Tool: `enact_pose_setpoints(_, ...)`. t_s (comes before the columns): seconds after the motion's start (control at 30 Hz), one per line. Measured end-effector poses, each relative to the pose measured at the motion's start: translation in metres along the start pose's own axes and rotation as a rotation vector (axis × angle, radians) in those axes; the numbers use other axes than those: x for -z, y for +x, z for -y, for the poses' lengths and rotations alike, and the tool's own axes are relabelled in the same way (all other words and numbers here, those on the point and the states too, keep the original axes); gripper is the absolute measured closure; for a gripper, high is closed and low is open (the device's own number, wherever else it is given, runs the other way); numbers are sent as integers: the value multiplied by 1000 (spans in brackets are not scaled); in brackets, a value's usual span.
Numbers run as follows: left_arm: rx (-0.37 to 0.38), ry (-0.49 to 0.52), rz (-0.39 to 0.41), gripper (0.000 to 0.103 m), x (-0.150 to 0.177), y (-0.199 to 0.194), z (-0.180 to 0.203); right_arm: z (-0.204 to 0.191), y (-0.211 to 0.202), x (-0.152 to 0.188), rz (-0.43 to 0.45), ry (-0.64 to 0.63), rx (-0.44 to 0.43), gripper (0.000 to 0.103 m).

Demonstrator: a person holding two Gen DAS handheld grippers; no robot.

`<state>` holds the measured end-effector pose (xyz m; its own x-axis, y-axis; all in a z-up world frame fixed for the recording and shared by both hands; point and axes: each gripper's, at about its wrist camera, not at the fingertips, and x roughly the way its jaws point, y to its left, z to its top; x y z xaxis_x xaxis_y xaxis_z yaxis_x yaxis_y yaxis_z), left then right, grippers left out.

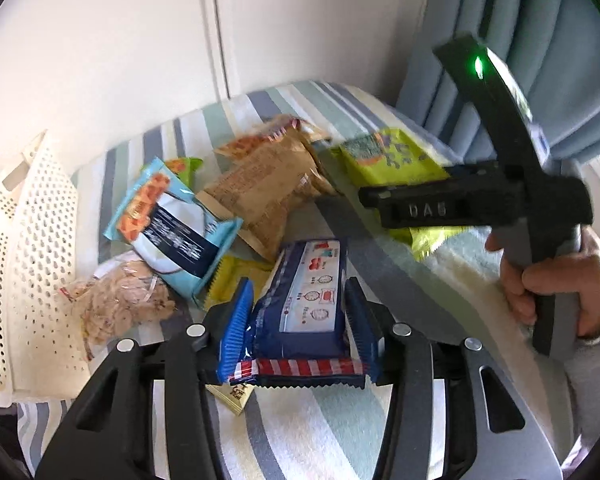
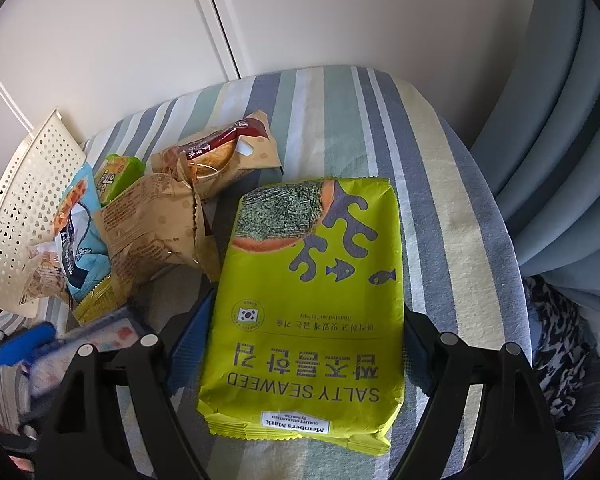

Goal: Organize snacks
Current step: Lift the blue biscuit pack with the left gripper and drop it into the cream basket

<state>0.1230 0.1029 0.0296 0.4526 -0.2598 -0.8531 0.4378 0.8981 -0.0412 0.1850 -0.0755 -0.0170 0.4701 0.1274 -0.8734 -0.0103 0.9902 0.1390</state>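
Snacks lie in a loose heap on the striped table [image 2: 380, 128], toward its left side. My left claw [image 1: 298, 312] is closed on a blue pack [image 1: 304, 304]: the ribbed blue pads press its two long sides, and its red-and-white striped end hangs back toward my wrist. The pack looks lifted a little off the cloth, though I cannot be sure.

My right claw [image 2: 308, 344] stands wide, one finger on each side of the seaweed bag [image 2: 316, 292]. The bag lies flat near the middle of the table, its print upside down to me. Whether the pads touch its edges I cannot tell; it looks unsqueezed.

Left of the seaweed bag, a brown paper bag [image 2: 152, 224] leans on a second brown pack [image 2: 220, 156] with a dark red band, which lies toward the far edge. A small green pack [image 2: 116, 174] peeps out behind them. A light-blue pack [image 1: 172, 224] rests on top of the heap, overlapping a clear bag of pale pieces [image 1: 120, 308] at the left edge and a yellow pack [image 1: 236, 276] under it.

A white perforated basket [image 1: 32, 248] sits at the table's left edge, just beside the clear bag; from here I cannot see into it.

In the left wrist view my right hand [image 1: 556, 284] grips its handle over the right side of the table, a green light lit on the tool. Blue curtains [image 2: 560, 128] hang past the right edge, and white cupboard doors [image 2: 120, 40] stand behind the far edge.
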Motion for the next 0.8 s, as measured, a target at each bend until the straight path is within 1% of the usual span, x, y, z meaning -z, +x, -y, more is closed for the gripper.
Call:
enact_pose_setpoints(0.03,3,1,-16,50,0,4,1,0,0,0,0,2,-2,22)
enact_pose_setpoints(0.07,6,-2,-28,44,0,9,1,1,0,1,-1,3,-4,22)
enact_pose_setpoints(0.13,6,2,-46,36,0,19,2,2,0,1,-2,5,-9,22)
enact_pose_setpoints(0.17,0,3,-52,35,-1,22,2,2,1,1,-3,6,-11,22)
enact_pose_setpoints(0.3,-11,11,-74,35,-3,37,3,2,2,1,-10,3,-13,21)
enact_pose_setpoints(0.33,-14,10,-77,36,-4,40,4,1,3,0,-14,0,-13,21)
enact_pose_setpoints(0.37,-13,7,-83,44,-4,44,4,1,4,0,-19,-2,-15,21)
enact_pose_setpoints(0.4,-12,12,-80,49,-4,46,6,1,4,0,-21,-3,-17,21)
enact_pose_setpoints(0.47,-24,27,-70,55,-4,45,9,1,5,0,-21,-3,-21,22)
enact_pose_setpoints(0.53,2,0,-47,56,-2,38,8,2,3,0,-14,2,-27,23)
enact_pose_setpoints(0.63,-8,-21,8,56,0,18,5,4,1,1,-2,5,-33,24)
enact_pose_setpoints(0.7,8,-38,43,56,1,2,2,4,-1,1,8,8,-35,25)
enact_pose_setpoints(0.8,-30,-47,108,57,1,-23,-4,7,-3,2,20,19,-45,25)
